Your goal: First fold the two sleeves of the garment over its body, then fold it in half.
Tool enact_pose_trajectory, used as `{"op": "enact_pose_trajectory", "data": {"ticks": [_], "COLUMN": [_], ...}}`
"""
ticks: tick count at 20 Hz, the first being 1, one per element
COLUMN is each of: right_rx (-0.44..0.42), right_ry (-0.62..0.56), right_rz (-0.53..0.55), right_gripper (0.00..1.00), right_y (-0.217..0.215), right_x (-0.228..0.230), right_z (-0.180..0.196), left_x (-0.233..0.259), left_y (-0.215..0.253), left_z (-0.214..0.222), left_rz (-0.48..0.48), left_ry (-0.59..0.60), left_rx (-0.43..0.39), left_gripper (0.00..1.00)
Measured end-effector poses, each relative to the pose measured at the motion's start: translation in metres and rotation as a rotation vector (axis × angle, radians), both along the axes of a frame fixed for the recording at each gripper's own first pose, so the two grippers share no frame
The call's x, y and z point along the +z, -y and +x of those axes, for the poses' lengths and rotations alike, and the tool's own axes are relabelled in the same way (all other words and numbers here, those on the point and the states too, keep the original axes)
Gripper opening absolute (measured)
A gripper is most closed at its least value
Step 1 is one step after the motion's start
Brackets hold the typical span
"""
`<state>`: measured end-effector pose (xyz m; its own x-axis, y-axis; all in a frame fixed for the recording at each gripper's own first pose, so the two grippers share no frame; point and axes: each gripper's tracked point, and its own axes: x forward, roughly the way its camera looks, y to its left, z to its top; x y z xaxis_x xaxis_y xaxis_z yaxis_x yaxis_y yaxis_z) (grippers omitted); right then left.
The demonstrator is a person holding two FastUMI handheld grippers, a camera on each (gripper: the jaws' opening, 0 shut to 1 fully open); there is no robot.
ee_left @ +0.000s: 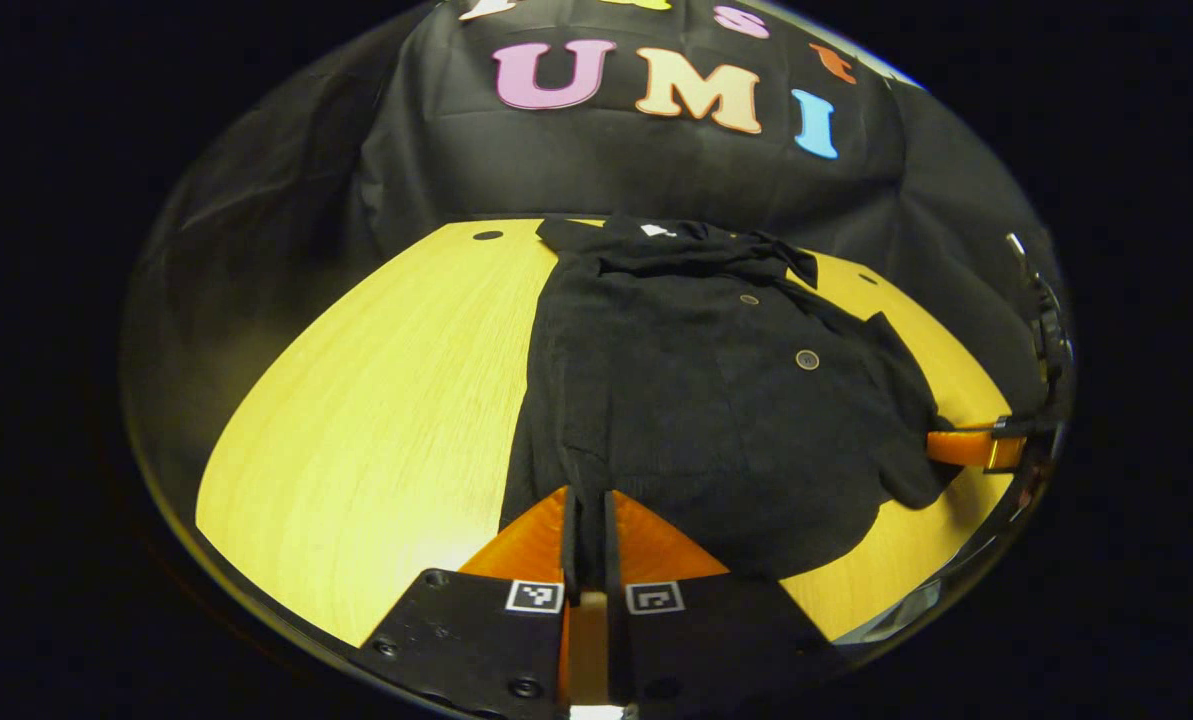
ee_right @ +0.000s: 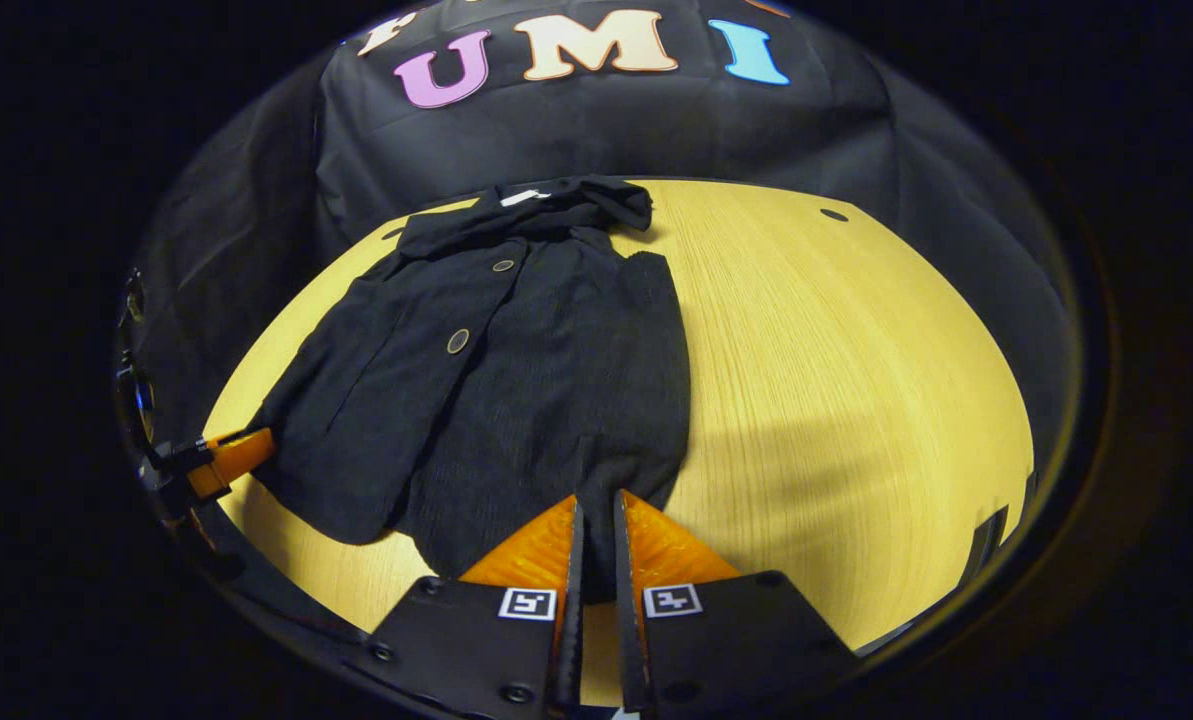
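A black button-front garment (ee_left: 716,400) lies flat on the yellow wooden table (ee_left: 386,420), collar at the far end and hem toward me. It looks narrow, with cloth layered over its body. My left gripper (ee_left: 586,497) is shut on the near hem at the garment's left corner, with black cloth pinched between its fingers. In the right gripper view, the garment (ee_right: 516,380) fills the left half of the table (ee_right: 856,380), and my right gripper (ee_right: 596,505) is shut on its near right corner. The right gripper (ee_left: 966,447) and the left gripper (ee_right: 226,455) each show at the other view's edge.
Bare table top spreads left of the garment in the left gripper view and right of it in the right gripper view. Small dark holes (ee_right: 834,214) mark the far table corners. The black cloth wall (ee_left: 656,170) hangs close behind the table.
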<state>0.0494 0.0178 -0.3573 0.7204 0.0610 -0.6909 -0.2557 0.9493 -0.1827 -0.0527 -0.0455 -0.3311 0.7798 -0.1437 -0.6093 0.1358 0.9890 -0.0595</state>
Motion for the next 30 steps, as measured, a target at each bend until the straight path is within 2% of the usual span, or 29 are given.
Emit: {"op": "enact_pose_trajectory", "data": {"ticks": [1, 2, 3, 7, 10, 15, 18, 23, 30], "right_rx": [-0.008, -0.018, -0.036, -0.090, -0.099, -0.085, -0.073, -0.058, -0.020], "right_ry": [-0.002, -0.001, -0.018, -0.034, -0.016, -0.006, 0.005, 0.091, 0.211], "right_rz": [0.017, 0.038, 0.056, 0.114, 0.083, 0.033, 0.038, 0.071, 0.114], "right_gripper": [0.18, 0.11, 0.11, 0.04, 0.02, 0.02, 0.02, 0.02, 0.02], "right_y": [0.002, 0.001, 0.002, -0.001, -0.001, -0.008, -0.015, -0.031, -0.050], "right_x": [-0.001, 0.000, -0.003, -0.002, -0.002, 0.000, 0.010, 0.056, 0.128], "right_z": [-0.002, -0.003, -0.004, -0.002, -0.004, -0.007, -0.007, 0.001, 0.023], "left_x": [-0.001, -0.002, -0.002, 0.003, 0.001, 0.005, 0.025, 0.069, 0.132], "left_y": [0.001, 0.002, 0.002, 0.001, 0.002, 0.004, 0.007, 0.018, 0.023], "left_z": [0.000, -0.001, -0.001, -0.001, -0.001, 0.000, 0.010, 0.036, 0.071], "left_rz": [-0.003, -0.004, -0.009, -0.039, -0.028, 0.030, -0.004, -0.099, -0.062], "left_ry": [-0.008, -0.016, -0.026, -0.033, -0.039, -0.049, -0.024, 0.032, 0.149], "left_rx": [0.000, -0.005, -0.007, 0.005, 0.010, -0.037, -0.035, -0.051, -0.103], "left_gripper": [0.05, 0.04, 0.01, 0.00, 0.00, 0.00, 0.00, 0.00, 0.00]}}
